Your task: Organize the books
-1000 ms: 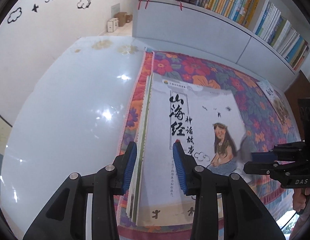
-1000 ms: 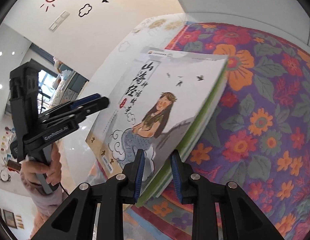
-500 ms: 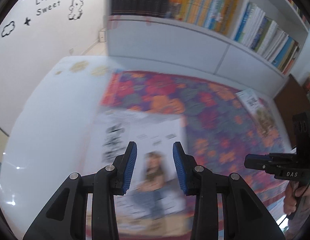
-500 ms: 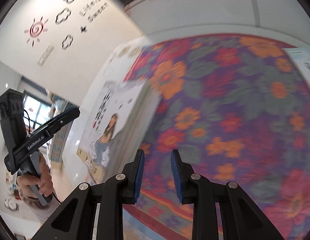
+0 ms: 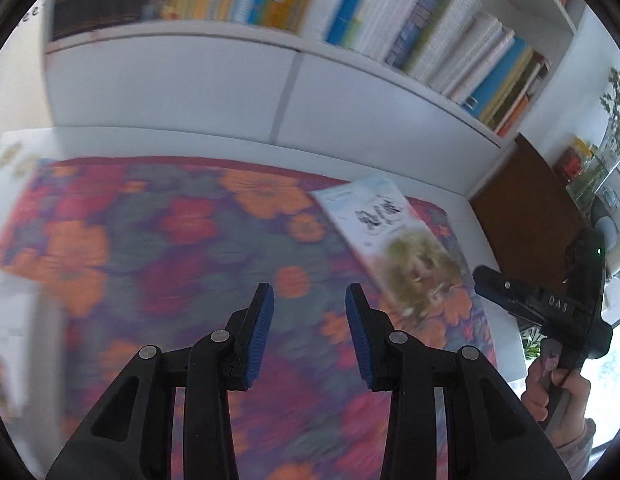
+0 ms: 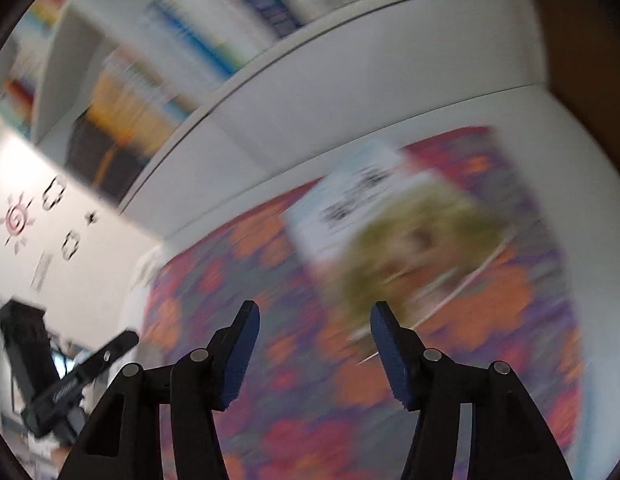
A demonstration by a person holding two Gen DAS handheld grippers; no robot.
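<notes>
On the flowered cloth (image 5: 158, 240) covering the white table (image 5: 462, 208), a thin picture book (image 5: 394, 248) lies flat near the far right corner, below a shelf of upright books (image 5: 430, 32). The left gripper (image 5: 309, 332) hovers over bare cloth, its fingers (image 5: 260, 332) drawn narrow with a gap between them and nothing held. The right gripper (image 6: 313, 354), also gripped by a hand (image 5: 550, 392) at the frame's edge, points toward the book, its fingers (image 6: 240, 356) opening and empty. Both views are smeared, suggesting fast travel. The risk from here is likely a hurried approach: fingers arriving at speed could shove the thin book across the cloth or off the table corner, or bunch the cloth, rather than catching an edge cleanly.
</notes>
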